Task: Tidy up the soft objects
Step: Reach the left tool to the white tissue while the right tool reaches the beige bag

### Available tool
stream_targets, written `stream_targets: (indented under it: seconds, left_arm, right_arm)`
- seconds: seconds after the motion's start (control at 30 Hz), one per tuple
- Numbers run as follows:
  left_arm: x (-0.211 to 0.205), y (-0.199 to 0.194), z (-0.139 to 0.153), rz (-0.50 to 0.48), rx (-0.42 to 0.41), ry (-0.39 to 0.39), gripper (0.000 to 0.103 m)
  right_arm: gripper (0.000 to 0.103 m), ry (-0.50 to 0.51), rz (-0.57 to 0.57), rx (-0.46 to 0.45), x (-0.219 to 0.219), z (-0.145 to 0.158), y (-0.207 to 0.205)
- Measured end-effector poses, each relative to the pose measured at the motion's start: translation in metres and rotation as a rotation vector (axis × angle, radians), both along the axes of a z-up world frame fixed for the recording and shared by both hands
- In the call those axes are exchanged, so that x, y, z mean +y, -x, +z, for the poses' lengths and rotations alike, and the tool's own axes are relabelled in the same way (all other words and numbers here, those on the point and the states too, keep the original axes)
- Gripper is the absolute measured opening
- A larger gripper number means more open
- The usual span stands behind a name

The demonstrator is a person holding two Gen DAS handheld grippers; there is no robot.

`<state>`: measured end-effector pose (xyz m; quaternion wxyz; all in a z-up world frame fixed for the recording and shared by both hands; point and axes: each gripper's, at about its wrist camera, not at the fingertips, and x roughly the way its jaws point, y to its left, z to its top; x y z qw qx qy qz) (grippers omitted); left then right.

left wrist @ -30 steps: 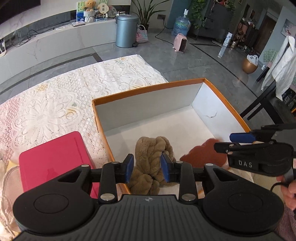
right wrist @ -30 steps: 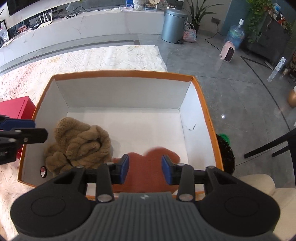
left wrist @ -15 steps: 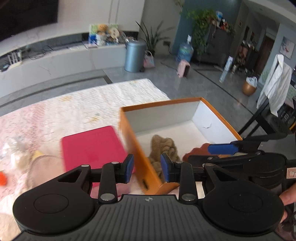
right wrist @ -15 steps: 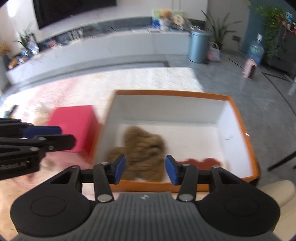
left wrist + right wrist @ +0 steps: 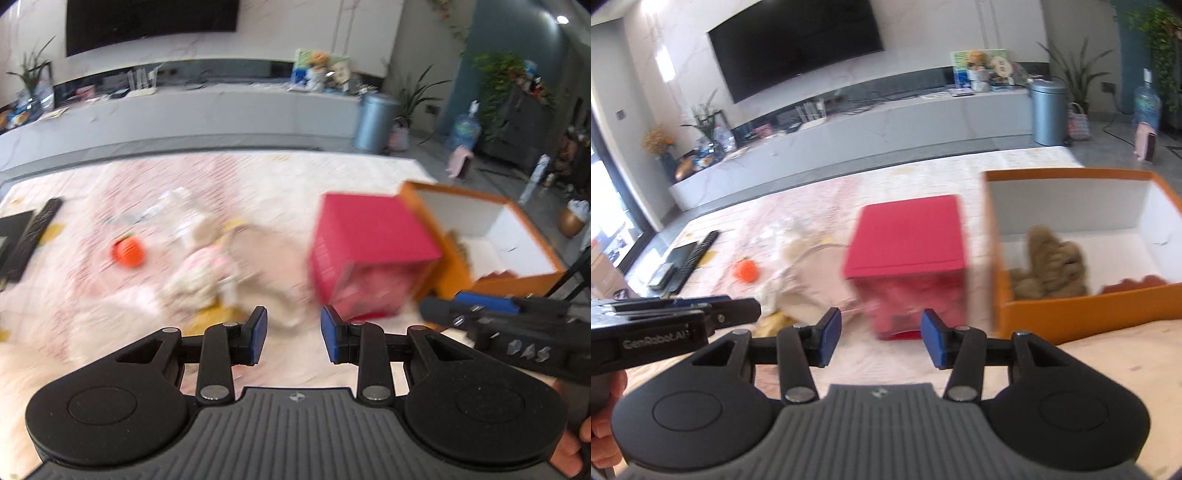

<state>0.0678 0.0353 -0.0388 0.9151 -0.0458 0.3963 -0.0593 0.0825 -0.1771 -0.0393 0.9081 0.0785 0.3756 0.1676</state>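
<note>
The brown plush toy [image 5: 1052, 264] lies inside the orange box [image 5: 1082, 314], ahead and to the right of the right gripper [image 5: 878, 338]; a dark red soft thing [image 5: 1134, 283] lies beside it against the box's near wall. In the left wrist view only a sliver of the brown toy [image 5: 461, 247] shows over the rim of the orange box [image 5: 513, 282], far to the right of the left gripper [image 5: 293, 334].

Both grippers hang over the lace-patterned cloth [image 5: 110, 314] with nothing between their blue pads. The left gripper's jaws stand a little apart and empty. The right gripper's jaws have just been opening and now stand wider, also empty; its fingers show at the right edge of the left wrist view, just beside the left gripper.

A red box [image 5: 908, 251] stands straight ahead of the right gripper, between the orange box and a blurred heap of pale soft things [image 5: 199, 273] that lies ahead of the left gripper. Beyond that heap, to the left, sits a small orange ball [image 5: 128, 252]. A dark remote control [image 5: 692, 256] rests near the cloth's far left edge.
</note>
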Motion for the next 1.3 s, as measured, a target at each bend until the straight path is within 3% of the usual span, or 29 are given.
stream_targets:
  seconds: [0.2,0.43,0.7,0.87,1.3]
  left_arm:
    - [0.042,0.010,-0.018,-0.027,0.032,-0.129,0.036]
    - [0.067,0.005,-0.038,-0.208,0.057,-0.354,0.038]
    - [0.082,-0.010,-0.065,-0.480,0.065,-0.475,0.060]
    - [0.079,-0.031,-0.089,-0.559,0.113,-0.556,0.067]
    - [0.108,-0.083,-0.128,-0.525,0.289,-0.458,0.081]
  right_arm:
    - [0.048,0.002,0.075,0.024,0.047,-0.009,-0.003]
    - [0.048,0.035,0.135,0.055,0.090,-0.023,-0.014]
    - [0.048,0.052,0.164,0.094,0.113,-0.040,-0.040]
    - [0.051,0.069,0.197,0.095,0.128,-0.046,-0.055]
    - [0.056,0.179,0.293,0.069,0.152,-0.063,-0.089]
